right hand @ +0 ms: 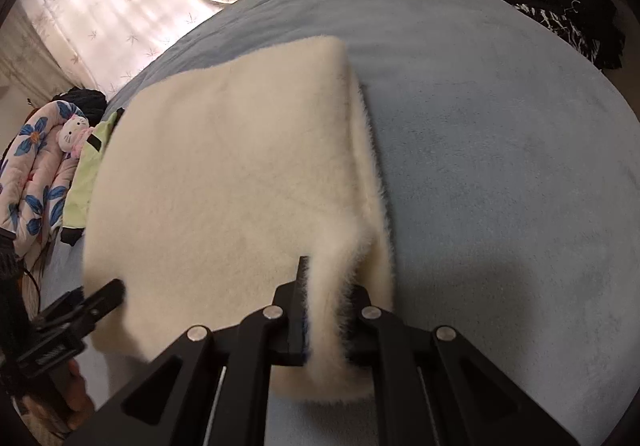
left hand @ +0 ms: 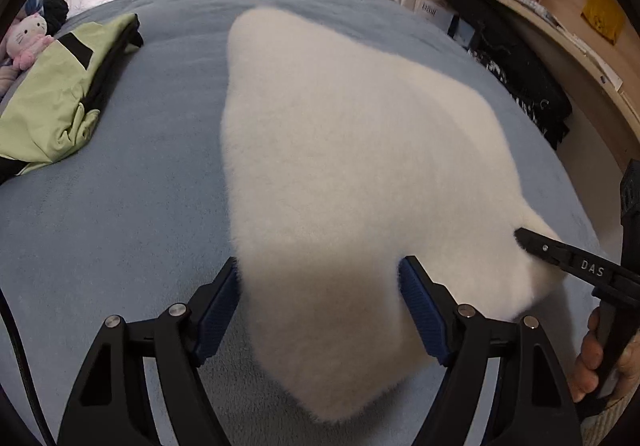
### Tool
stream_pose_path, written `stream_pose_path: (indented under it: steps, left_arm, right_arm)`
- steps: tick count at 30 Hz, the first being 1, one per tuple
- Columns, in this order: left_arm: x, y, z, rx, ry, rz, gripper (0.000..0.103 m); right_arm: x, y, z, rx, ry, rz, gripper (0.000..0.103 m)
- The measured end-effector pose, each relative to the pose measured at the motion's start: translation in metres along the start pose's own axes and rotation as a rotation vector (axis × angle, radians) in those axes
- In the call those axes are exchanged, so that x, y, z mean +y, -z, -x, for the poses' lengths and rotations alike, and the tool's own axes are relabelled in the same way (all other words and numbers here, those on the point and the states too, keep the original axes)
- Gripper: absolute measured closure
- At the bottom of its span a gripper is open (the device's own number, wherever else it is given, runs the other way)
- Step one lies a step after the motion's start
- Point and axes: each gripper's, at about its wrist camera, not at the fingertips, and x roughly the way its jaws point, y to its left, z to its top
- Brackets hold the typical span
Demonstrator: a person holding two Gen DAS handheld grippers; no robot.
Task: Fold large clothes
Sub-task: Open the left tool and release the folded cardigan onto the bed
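Bed (left hand: 120, 206), blue cover, carries everything. A green garment (left hand: 48, 102) lies folded at its far left, well apart from the work.

Fleece (left hand: 340, 146): white, thick, long-piled, lying mid-bed with its near end lifted off the cover. Judged soft and limp, no stiffness of its own; it drapes from wherever it is held. Bulky rather than heavy, probably. Pile looks grippy, not slippery, so a pinch should hold, but a shallow bite may take only fuzz. Not fragile.

Right claw (right hand: 326, 322): pressed together, pinching the fleece at its near right edge; pile bulges out on both sides of the jaws.

Left claw (left hand: 320, 310): spread wide, the near left part of the fleece between the fingers (left hand: 420, 306); pads do not seem to press on it.

Hold advice: take the near edge at both corners, bite deep past the pile into the fabric, keep both holds level so the fold line runs straight.
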Motion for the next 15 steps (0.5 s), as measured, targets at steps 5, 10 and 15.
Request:
stream_pose_path:
  steps: [5, 10, 15]
  left_arm:
    - [-0.003, -0.016, 0.019, -0.010, 0.013, -0.043, 0.026]
    - [0.001, -0.052, 0.028, -0.066, 0.012, -0.042, 0.026]
    - [0.020, -0.098, -0.008, -0.020, 0.011, 0.054, 0.026]
  right_arm:
    - [0.003, -0.025, 0.032, -0.047, -0.031, 0.004, 0.073]
    - [0.002, -0.077, 0.024, -0.094, -0.057, -0.018, 0.053]
    - [0.000, -0.128, -0.023, -0.026, -0.023, -0.022, 0.053]
